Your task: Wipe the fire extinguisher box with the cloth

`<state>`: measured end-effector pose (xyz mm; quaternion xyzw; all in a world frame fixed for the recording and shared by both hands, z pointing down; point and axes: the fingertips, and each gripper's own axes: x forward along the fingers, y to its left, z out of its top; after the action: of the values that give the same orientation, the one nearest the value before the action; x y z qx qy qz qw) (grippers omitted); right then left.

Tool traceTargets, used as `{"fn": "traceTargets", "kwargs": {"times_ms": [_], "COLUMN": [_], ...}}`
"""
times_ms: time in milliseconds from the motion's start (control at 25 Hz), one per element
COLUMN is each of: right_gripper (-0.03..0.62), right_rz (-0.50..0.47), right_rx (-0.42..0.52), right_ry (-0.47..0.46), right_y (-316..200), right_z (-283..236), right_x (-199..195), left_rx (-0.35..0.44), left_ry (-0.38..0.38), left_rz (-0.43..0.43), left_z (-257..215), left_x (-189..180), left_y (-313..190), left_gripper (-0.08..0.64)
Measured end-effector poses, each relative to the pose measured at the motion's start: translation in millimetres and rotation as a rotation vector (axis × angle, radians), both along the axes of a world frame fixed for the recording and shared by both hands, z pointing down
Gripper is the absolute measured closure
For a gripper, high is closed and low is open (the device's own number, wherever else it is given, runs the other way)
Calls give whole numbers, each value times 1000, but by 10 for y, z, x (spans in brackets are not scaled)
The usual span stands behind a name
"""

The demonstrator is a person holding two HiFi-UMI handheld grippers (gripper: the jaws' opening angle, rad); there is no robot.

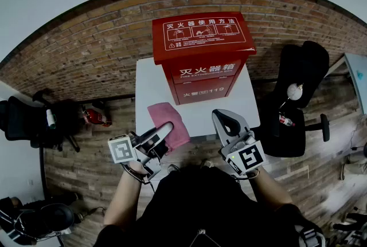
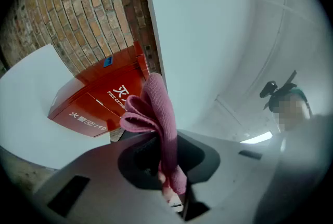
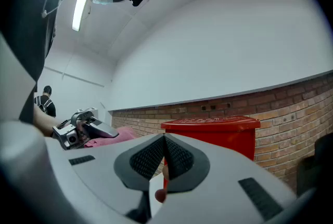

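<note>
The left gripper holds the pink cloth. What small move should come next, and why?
Probably move the left gripper forward to press the cloth against the front of the red box. Its jaws are clamped on the cloth, and the box stands just ahead on the white table, apparently not yet touched. The right gripper is shut and empty.

Cloth [image 1: 168, 124] on table [image 1: 149, 88], before fire extinguisher box [image 1: 202, 55]

An office-like workroom, perhaps a studio, was indicated: a brick wall [image 1: 86, 51] was seen far off, black office chairs [image 1: 304, 62] left and right, and a white table [image 1: 152, 91] on plank flooring [image 1: 97, 154].
</note>
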<state>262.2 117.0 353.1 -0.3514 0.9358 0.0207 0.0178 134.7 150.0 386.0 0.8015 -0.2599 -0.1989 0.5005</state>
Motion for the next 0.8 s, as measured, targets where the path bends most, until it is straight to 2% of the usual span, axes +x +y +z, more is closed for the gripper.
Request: {"fn": "traceTargets", "kwargs": {"times_ms": [200, 360, 560, 800], "right_gripper": [572, 572, 572, 572], "right_rz": [-10, -73, -153, -125], "right_rx": [2, -46, -101, -23], "right_ry": [2, -33, -47, 17], "right_y": [-28, -45, -51, -187], "right_z": [-2, 31, 163, 167], "right_x": [24, 36, 14, -157], "left_rx": [-24, -48, -42, -63], "left_ry": [26, 73, 73, 89], "left_rz": [-32, -106, -187, -179], "left_z": [14, 33, 45, 64], "left_x": [3, -92, -238, -399], "left_y": [-2, -13, -3, -97], "left_gripper": [466, 466, 466, 466]}}
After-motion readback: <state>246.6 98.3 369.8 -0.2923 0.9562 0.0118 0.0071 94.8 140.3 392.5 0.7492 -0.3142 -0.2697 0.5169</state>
